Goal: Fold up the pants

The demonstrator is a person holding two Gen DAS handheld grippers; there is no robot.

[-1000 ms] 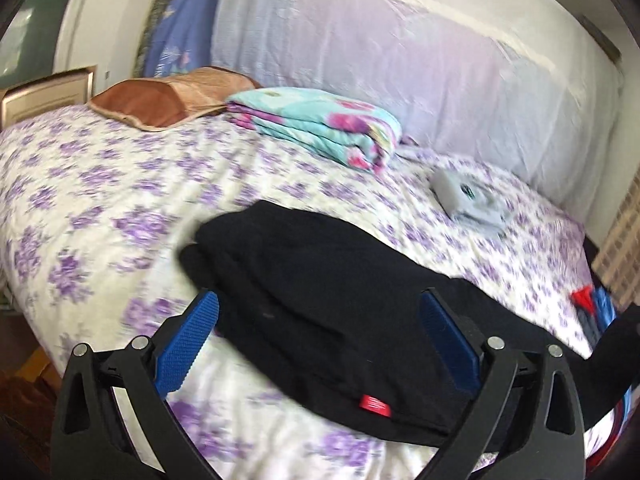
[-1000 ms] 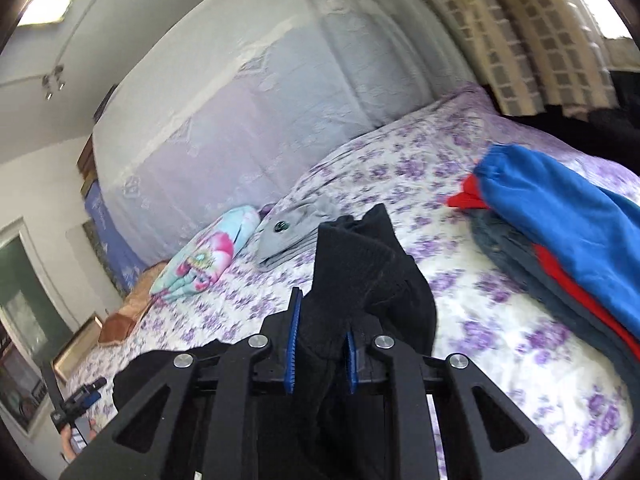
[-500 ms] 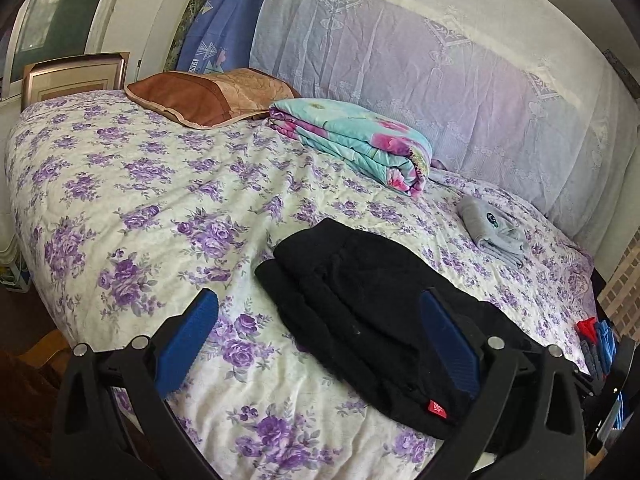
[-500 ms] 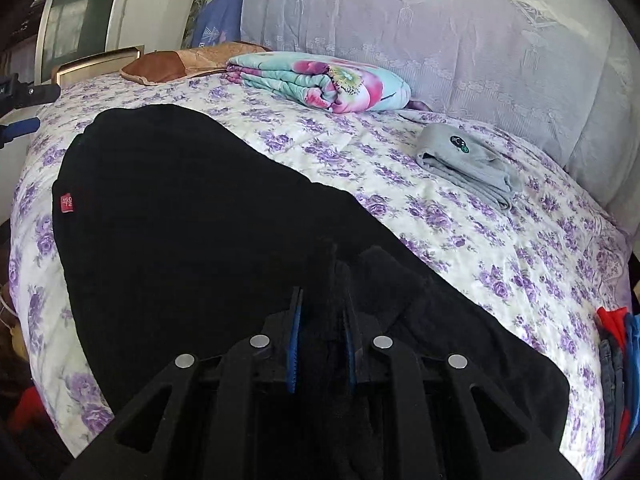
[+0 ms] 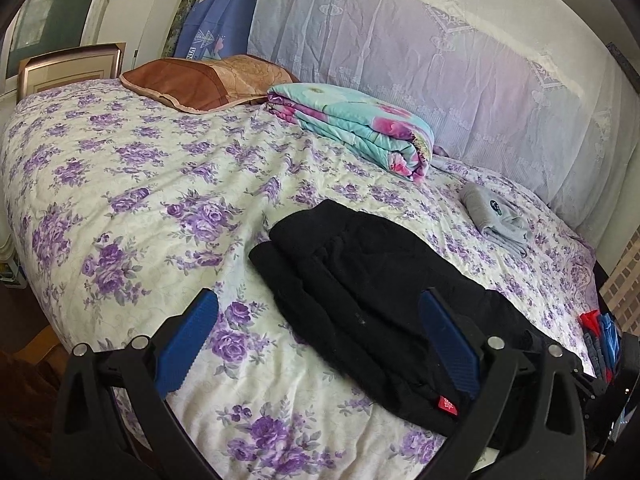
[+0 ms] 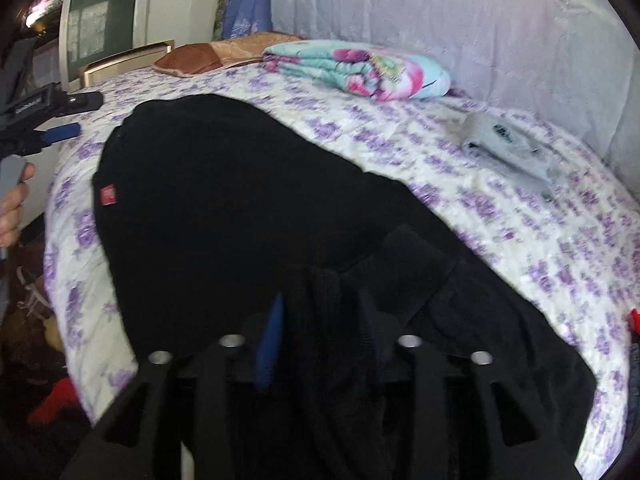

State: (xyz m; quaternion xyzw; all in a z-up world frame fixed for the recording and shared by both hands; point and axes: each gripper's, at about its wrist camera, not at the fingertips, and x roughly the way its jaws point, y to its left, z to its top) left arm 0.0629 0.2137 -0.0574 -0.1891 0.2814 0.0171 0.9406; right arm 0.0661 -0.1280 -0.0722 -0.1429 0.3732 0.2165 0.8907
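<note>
The black pants (image 5: 360, 300) lie folded on the bed (image 5: 140, 184) — long axis slanting from mid-bed toward the near right edge, red tag (image 5: 445, 403) showing. Left tongs (image 5: 320, 344) gape wide, empty; right tongs (image 6: 320, 332) have just been opening, cloth between them.

Black pants (image 5: 360, 292) with red tag (image 5: 447, 403) on purple-flowered bedspread (image 5: 132, 184).

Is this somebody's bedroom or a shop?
Most likely a bedroom at home: a big bed with a purple flowered sheet, a brown pillow, and a folded quilt beside the black pants.
</note>
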